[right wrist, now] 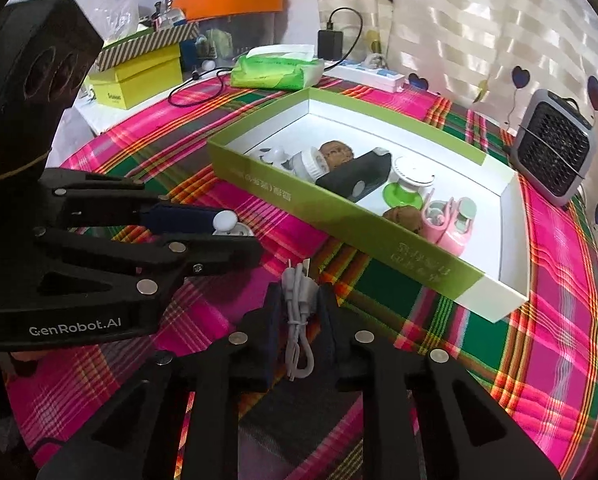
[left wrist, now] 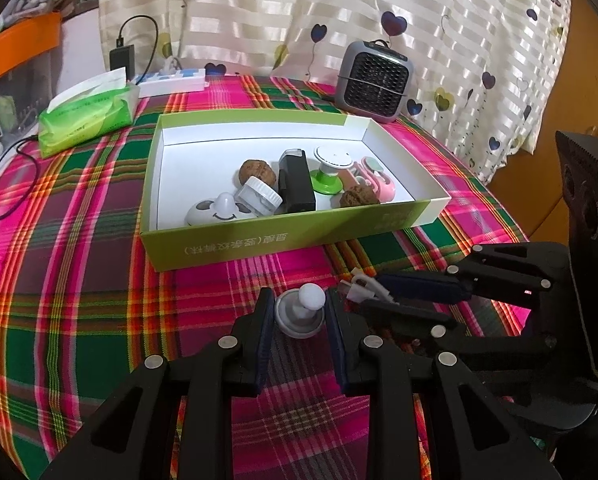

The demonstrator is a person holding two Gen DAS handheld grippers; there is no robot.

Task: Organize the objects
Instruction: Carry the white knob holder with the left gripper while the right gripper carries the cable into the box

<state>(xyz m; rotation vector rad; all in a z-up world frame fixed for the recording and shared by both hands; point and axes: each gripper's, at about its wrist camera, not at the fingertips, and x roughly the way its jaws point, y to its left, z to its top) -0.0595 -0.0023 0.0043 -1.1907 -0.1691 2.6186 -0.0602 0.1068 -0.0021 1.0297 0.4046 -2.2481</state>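
Left tool (left wrist: 299, 312): we had it closed on the grey knob (left wrist: 301, 310), low over the table (left wrist: 79, 280).
Right tool (right wrist: 299, 300): we held the white cable (right wrist: 297, 320) between its pads.
Box (left wrist: 259, 236): it sat just beyond both tools, holding walnuts (left wrist: 257, 173) and small gadgets.

free: bare tablecloth (left wrist: 79, 300) at 9 o'clock of grippers | blocked: box (left wrist: 283, 236) wall at 12 | box floor (left wrist: 195, 168) open at 11
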